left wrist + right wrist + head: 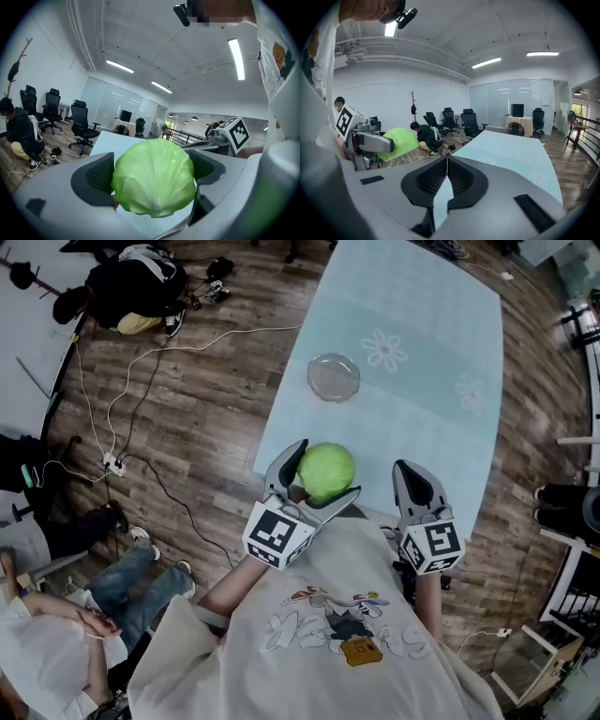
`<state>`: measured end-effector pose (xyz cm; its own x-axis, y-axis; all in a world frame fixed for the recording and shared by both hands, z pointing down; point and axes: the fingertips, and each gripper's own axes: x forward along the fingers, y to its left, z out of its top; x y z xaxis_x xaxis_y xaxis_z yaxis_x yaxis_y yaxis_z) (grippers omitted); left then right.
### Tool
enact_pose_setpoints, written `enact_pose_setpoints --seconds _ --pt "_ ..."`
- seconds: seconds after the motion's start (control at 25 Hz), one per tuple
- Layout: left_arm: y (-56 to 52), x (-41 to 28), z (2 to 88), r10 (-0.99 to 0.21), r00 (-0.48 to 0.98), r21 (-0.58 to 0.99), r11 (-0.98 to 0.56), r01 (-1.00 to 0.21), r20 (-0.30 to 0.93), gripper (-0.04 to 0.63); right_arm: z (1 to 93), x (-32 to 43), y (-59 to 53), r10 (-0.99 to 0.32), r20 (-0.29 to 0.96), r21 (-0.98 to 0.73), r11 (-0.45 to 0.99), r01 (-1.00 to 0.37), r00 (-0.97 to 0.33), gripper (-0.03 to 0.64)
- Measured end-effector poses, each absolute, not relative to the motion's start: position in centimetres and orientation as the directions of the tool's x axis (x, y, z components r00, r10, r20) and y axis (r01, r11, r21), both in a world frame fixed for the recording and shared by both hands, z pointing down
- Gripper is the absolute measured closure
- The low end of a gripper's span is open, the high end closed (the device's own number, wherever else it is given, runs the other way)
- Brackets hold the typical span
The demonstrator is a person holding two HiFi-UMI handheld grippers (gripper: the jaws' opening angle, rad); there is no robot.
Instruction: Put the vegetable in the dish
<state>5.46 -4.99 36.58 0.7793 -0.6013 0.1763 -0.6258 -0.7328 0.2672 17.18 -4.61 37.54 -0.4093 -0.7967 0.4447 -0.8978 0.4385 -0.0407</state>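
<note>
The left gripper (pixel 323 474) clamps the cabbage (pixel 327 472) between its jaws at centre frame, below the glass dish (pixel 333 377). The right gripper (pixel 413 480) has its jaws closed, empty. The smooth, round head could slip free in transit.

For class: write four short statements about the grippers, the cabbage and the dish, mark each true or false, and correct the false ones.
1. The left gripper is clamped on the cabbage. True.
2. The cabbage lies in the dish. False: the dish is empty, and the cabbage is held in the jaws, nearer the person.
3. The right gripper is shut with nothing between its jaws. True.
4. The dish stands on the floor. False: it stands on the table.
</note>
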Motion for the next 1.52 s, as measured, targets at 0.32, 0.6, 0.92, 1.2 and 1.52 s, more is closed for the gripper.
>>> enact_pose_setpoints --seconds 0.32,0.6,0.92,1.2,1.52 --pt "-10.9 7.1 36.9 -0.623 0.756 0.262 -0.71 -0.654 0.199 0.084 37.8 19.4 -9.7 -0.8 0.445 -0.078 0.412 -0.908 -0.401 0.594" --pt "-15.5 6.5 37.9 -0.597 0.769 0.282 -0.716 -0.639 0.229 0.084 38.2 18.9 -12.7 -0.801 0.481 -0.108 0.348 -0.931 -0.356 0.594" --pt "-20.5 6.5 42.4 -0.553 0.776 0.294 -0.72 -0.629 0.305 0.084 40.7 19.0 -14.0 -0.78 0.561 -0.124 0.251 -0.96 -0.276 0.594" --pt "-24.6 6.0 46.1 -0.588 0.743 0.264 -0.698 -0.666 0.32 0.084 43.3 18.1 -14.8 -0.742 0.624 -0.111 0.226 -0.968 -0.245 0.594" --pt "-28.7 6.8 53.6 -0.611 0.695 0.161 -0.696 -0.7 0.38 0.084 47.0 17.8 -15.3 -0.702 0.672 -0.119 0.213 -0.97 -0.237 0.594"
